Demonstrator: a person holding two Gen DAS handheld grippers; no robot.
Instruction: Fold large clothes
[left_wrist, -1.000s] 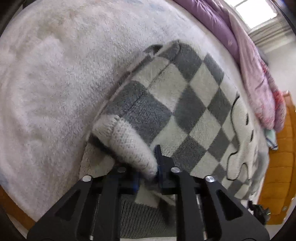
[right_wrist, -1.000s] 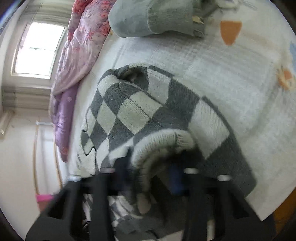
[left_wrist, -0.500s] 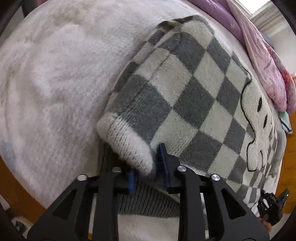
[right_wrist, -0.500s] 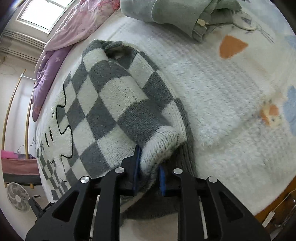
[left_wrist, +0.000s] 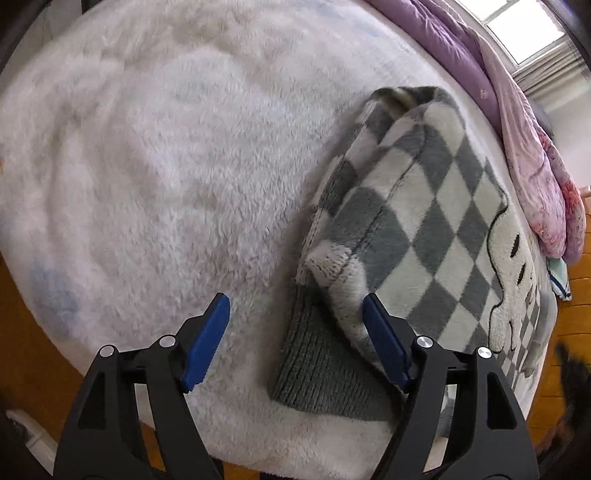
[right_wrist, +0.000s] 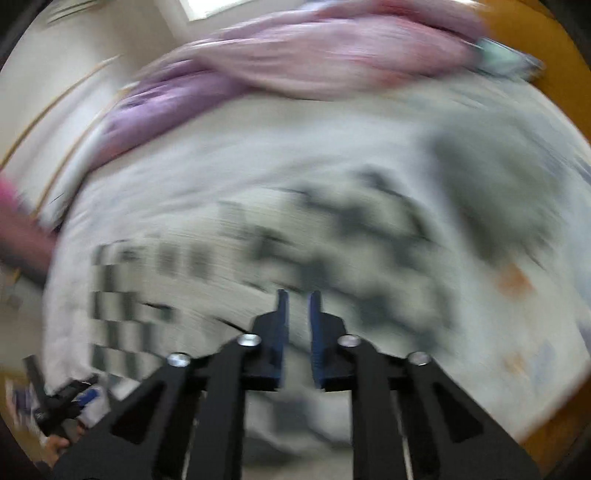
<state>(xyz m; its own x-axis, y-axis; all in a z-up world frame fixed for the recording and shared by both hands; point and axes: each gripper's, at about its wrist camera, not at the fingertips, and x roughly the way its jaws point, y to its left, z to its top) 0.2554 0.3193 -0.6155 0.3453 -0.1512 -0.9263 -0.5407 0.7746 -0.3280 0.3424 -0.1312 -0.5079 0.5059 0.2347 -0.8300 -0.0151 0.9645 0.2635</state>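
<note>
The sweater (left_wrist: 436, 236) is judged folded once on the bed (left_wrist: 166, 155). Left gripper (left_wrist: 295, 343) spread, empty; right gripper (right_wrist: 296, 325) nearly pressed together (view blurred), empty. Regrasping is required.

The left gripper (left_wrist: 295, 328) has let go of the sweater (left_wrist: 417, 229): its jaws now stand wide apart, and the folded cuff lies on the blanket at lower centre-right. The right gripper (right_wrist: 295, 321) has pulled away too; through heavy blur its jaws look nearly closed on nothing.
</note>
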